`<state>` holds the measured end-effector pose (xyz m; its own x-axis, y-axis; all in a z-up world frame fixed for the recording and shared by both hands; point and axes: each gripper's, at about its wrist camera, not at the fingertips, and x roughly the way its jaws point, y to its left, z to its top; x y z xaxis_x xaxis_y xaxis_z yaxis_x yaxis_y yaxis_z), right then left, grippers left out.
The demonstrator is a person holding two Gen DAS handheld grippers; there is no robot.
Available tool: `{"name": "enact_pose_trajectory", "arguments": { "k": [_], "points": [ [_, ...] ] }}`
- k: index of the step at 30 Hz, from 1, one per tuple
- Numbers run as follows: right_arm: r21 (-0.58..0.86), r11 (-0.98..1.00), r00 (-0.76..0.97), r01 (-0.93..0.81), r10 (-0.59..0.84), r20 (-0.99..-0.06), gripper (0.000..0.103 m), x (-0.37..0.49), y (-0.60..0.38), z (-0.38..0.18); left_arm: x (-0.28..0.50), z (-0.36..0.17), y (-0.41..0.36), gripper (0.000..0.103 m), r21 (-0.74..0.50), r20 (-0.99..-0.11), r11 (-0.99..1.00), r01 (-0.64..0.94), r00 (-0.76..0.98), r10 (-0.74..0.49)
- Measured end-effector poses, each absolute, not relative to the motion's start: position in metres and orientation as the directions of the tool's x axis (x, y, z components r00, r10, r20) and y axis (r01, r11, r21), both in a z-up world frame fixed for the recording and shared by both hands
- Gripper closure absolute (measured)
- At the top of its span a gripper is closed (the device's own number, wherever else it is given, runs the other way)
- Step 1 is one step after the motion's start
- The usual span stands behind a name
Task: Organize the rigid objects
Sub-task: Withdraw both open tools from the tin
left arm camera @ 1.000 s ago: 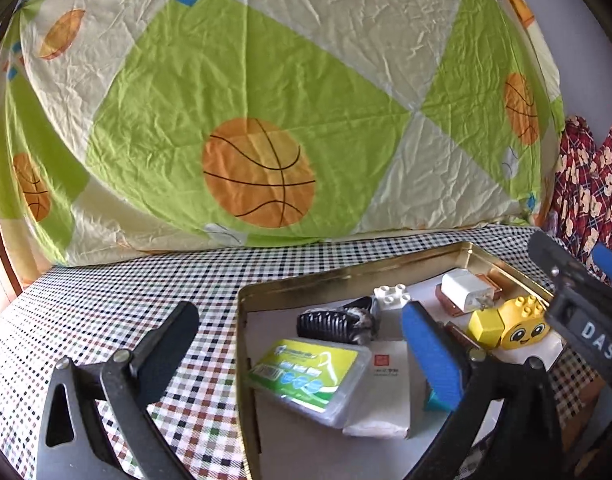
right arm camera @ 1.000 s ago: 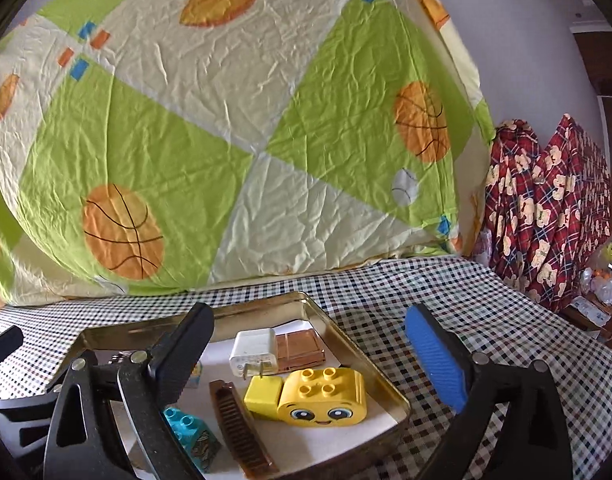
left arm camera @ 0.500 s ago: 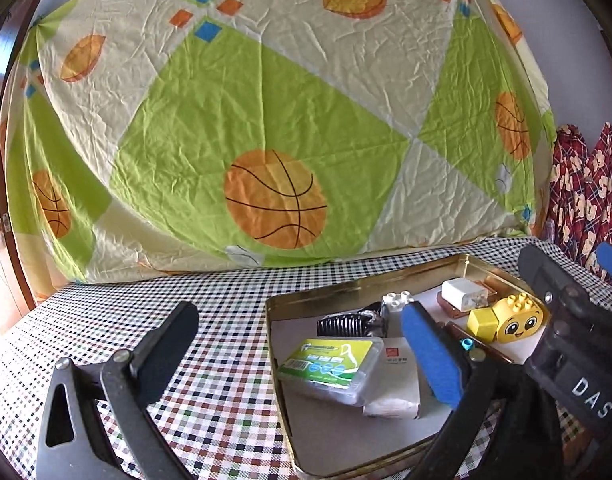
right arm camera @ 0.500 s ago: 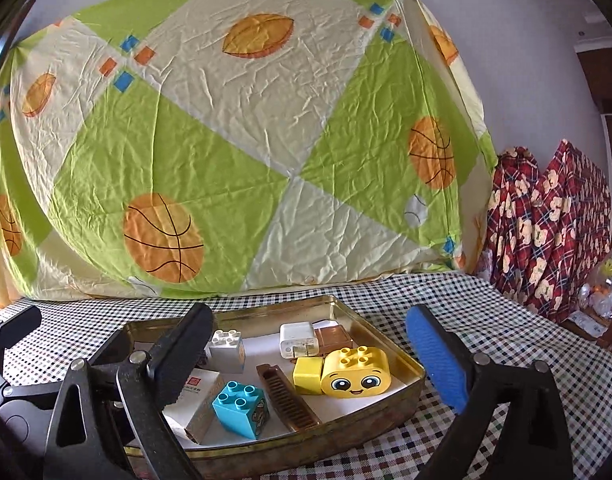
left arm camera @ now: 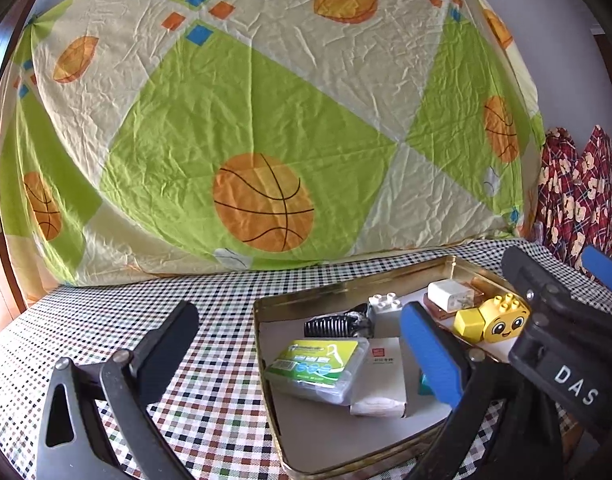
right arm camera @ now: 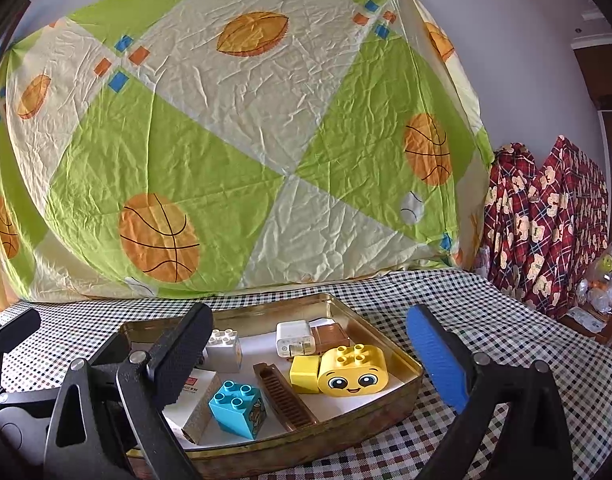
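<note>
A shallow gold tin tray [left arm camera: 337,286] [right arm camera: 385,396] sits on the checked tablecloth. Inside it lie a clear box with a green label [left arm camera: 317,368], a small white carton [left arm camera: 381,376] [right arm camera: 194,396], a black ridged clip [left arm camera: 337,326], a white brick [right arm camera: 224,346], a white charger [right arm camera: 294,338], a brown block [right arm camera: 329,336], a brown comb [right arm camera: 284,396], a blue brick [right arm camera: 238,404], a yellow cube [right arm camera: 304,374] and a yellow smiling brick [left arm camera: 501,322] [right arm camera: 353,368]. My left gripper [left arm camera: 298,312] is open and empty at the tray's left end. My right gripper [right arm camera: 309,314] is open and empty in front of the tray.
A checked tablecloth [left arm camera: 146,300] covers the table. A green and cream sheet printed with balls [left arm camera: 266,120] hangs right behind the tray. Red patterned fabric [right arm camera: 545,220] hangs at the right, past the table's edge. Bare cloth lies left and right of the tray.
Both grippers have drawn back and up from the tray, so the whole tray now shows in each view. The things in the tray have not moved.
</note>
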<state>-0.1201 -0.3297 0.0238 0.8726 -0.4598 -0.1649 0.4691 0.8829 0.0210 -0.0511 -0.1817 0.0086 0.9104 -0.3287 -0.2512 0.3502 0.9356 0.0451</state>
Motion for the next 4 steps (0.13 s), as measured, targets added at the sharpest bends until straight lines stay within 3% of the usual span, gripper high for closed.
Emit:
{"name": "enact_pose_trajectory", "arguments": {
  "k": [4],
  "points": [
    [0.02, 0.881, 0.871, 0.472, -0.462, -0.168, 0.004, -0.1195, -0.3292, 0.0235, -0.051, 0.0086, -0.1811, 0.0, 0.045, -0.256, 0.936, 0.35, 0.909, -0.328]
  ]
}}
